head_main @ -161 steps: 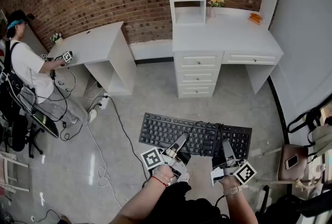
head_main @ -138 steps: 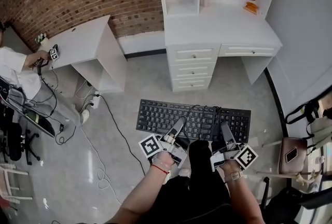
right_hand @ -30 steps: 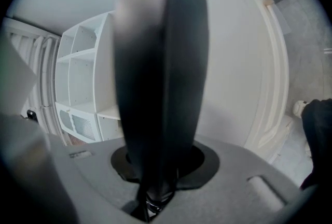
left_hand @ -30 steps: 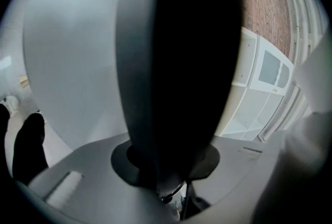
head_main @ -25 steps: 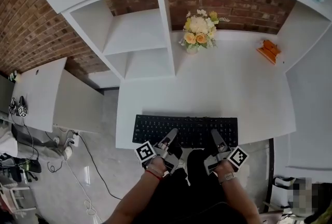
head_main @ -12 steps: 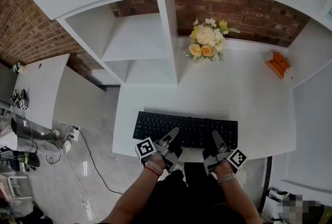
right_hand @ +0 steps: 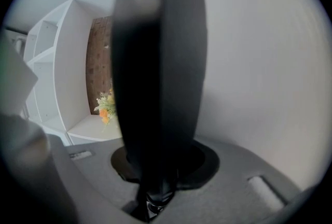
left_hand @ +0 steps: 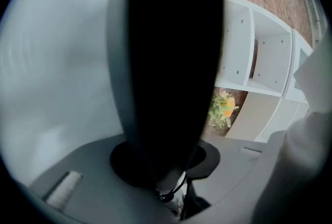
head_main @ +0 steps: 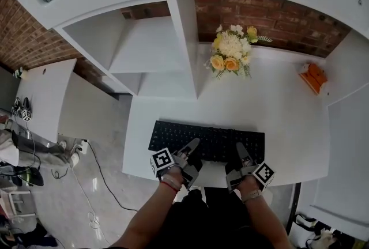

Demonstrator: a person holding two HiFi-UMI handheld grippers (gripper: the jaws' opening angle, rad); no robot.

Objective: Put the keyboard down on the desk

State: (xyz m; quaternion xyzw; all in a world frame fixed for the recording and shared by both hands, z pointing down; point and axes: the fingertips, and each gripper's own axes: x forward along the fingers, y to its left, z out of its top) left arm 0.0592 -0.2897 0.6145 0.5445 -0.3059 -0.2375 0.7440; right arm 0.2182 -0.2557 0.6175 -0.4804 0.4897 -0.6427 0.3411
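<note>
Left gripper (head_main: 192, 148): jaws are opening, with the keyboard's (head_main: 210, 137) near edge standing between them; pads are apparently touching it. Right gripper (head_main: 239, 153): clamping that same edge.

Keyboard is lying low along the front of the desk (head_main: 277, 109); I cannot tell whether it is fully resting.

Risks:
- I am loosening left while right is gripping, so the left end may be dropping or pivoting.
- The near edge is sitting close to the desk lip, so a backward tug could be dragging it off.

Flowers (head_main: 232, 55) are well apart.
</note>
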